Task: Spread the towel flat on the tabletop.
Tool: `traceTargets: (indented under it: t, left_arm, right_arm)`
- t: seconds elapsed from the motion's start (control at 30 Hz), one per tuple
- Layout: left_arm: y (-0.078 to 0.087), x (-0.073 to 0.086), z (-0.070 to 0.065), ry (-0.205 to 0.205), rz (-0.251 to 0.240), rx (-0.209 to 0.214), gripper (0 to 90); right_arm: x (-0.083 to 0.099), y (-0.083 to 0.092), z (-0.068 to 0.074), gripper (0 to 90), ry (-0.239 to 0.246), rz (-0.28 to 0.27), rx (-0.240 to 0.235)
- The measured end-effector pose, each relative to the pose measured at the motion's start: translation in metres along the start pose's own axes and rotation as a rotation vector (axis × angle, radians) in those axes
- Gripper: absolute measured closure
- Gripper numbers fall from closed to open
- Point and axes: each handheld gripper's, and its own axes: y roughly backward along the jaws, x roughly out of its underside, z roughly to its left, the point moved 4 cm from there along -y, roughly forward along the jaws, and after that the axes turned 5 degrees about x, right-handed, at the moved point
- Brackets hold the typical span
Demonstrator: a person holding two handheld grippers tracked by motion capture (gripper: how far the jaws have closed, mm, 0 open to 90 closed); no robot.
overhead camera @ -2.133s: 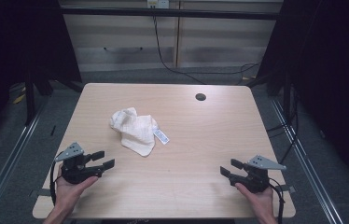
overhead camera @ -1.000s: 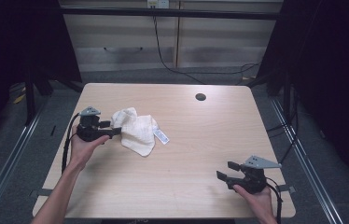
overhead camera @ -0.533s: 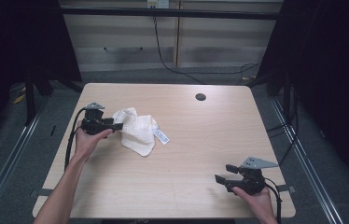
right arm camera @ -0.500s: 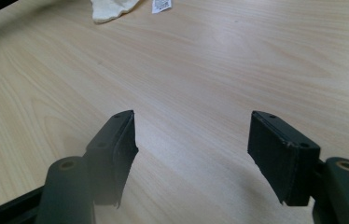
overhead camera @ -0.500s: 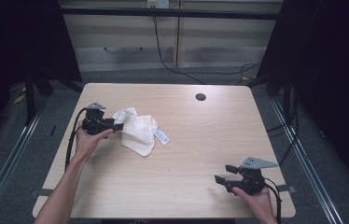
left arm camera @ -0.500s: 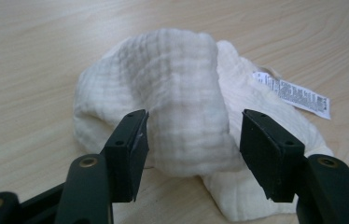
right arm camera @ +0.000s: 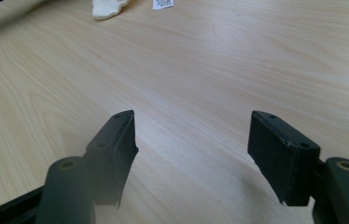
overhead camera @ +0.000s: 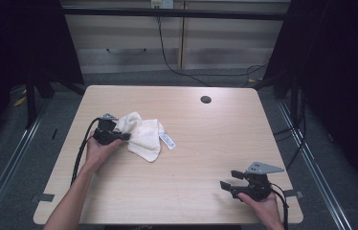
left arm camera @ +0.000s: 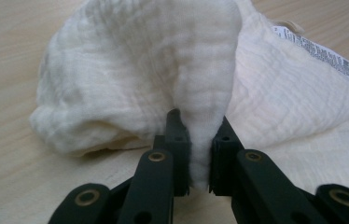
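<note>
A crumpled cream cloth [overhead camera: 143,135] with a white care label [overhead camera: 168,141] lies left of the table's middle. My left gripper [overhead camera: 125,136] is at the cloth's left edge; its jaws have just been closing and now pinch a raised fold of the cloth [left arm camera: 200,93] between the pads, seen close in the left gripper view [left arm camera: 199,154]. The label [left arm camera: 317,51] shows at the upper right there. My right gripper [overhead camera: 227,179] rests near the table's front right, jaws wide apart over bare wood [right arm camera: 191,135], holding nothing. The cloth's tip [right arm camera: 107,8] appears far off in the right gripper view.
The light wooden table [overhead camera: 206,158] has a round cable hole [overhead camera: 206,99] near its far edge. Dark floor and metal rails surround the table, with cabinets behind. Black cables trail from both grippers.
The left hand came from the front left up to the cloth's left edge, sank a little, and its jaws closed on a fold. The right gripper stayed put.
</note>
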Motion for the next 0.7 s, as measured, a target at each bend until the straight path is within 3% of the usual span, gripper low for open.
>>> traceTargets:
  t: [0.33, 0.43, 0.6, 0.7]
  left_arm:
    - [-0.001, 0.011, -0.015, -0.034, -0.01, 0.008, 81.6]
    - [0.0, 0.013, -0.019, -0.027, -0.011, 0.023, 81.5]
    - [0.003, 0.019, -0.033, -0.069, 0.019, 0.011, 81.4]
    - [0.007, 0.025, -0.041, -0.088, 0.027, 0.024, 81.3]
  right_arm:
    - [0.0, -0.003, 0.003, 32.5, 0.005, 0.01, 0.001]
    - [-0.001, -0.003, 0.004, 32.5, 0.007, 0.011, 0.0]
    - [-0.003, -0.003, 0.006, 32.5, 0.012, 0.002, 0.001]
    - [-0.003, -0.004, 0.007, 29.6, 0.008, 0.009, 0.015]
